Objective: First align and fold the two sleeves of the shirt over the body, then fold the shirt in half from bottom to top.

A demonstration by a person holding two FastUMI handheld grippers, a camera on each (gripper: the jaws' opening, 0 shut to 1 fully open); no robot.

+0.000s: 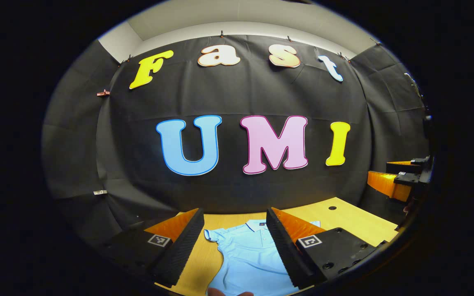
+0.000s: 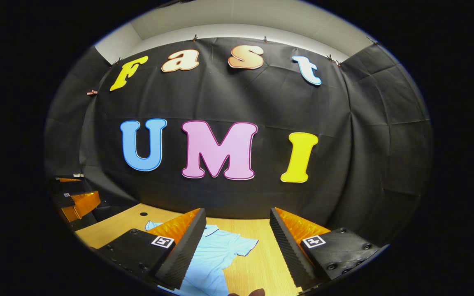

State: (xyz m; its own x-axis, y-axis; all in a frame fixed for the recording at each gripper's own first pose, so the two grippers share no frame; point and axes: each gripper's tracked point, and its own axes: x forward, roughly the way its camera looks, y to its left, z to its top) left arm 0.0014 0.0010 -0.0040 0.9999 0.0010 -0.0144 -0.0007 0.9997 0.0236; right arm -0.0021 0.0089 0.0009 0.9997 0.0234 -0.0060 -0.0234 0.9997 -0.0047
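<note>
Not begun: both claws, left [image 1: 235,242] & right [image 2: 237,246], agape, empty, above shirt [image 1: 247,255] flat on counter [image 1: 344,222]. Next: drop to sleeves [image 2: 243,246], pinch each.

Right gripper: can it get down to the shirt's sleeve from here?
Probably yes. The right gripper is open above the table, and the sleeve lies flat between its fingers with nothing over it.

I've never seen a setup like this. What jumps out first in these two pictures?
A light blue shirt lies flat on a wooden table, collar toward the black cloth wall. The left gripper hangs open above it, and the right gripper is open over one sleeve.
</note>
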